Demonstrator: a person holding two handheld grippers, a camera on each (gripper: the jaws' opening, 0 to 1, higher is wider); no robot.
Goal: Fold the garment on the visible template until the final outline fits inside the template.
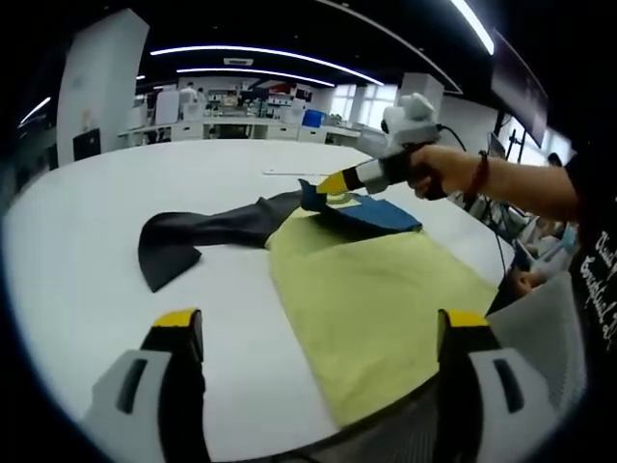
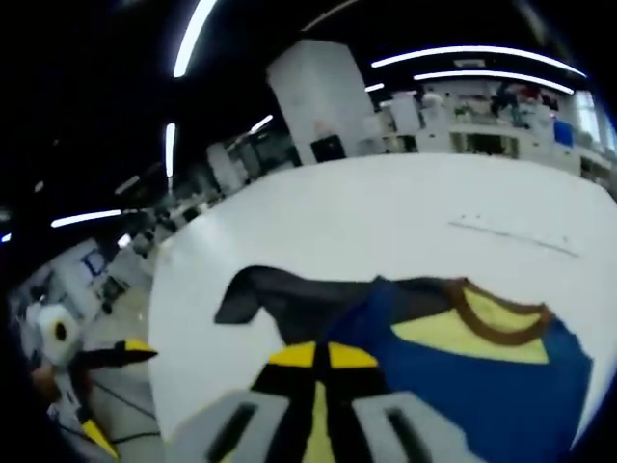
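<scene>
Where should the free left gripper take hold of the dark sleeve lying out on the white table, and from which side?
Grip the dark sleeve at its flared cuff end, the part farthest from the yellow body. Come in from the open table side below it, with the left gripper low, since the cuff lies flat with its edge free. The right gripper already holds the blue collar area.

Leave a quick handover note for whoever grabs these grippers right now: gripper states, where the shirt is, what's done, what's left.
Left gripper: open, holding nothing, hovering near the yellow garment on the white table.
Right gripper: shut on the garment's blue collar end, lifting it.
Dark sleeve lies spread out to the side.
Done: collar end gripped, fold apparently starting.
Left: fold sleeve and body in. No template outline can be made out here.
</scene>
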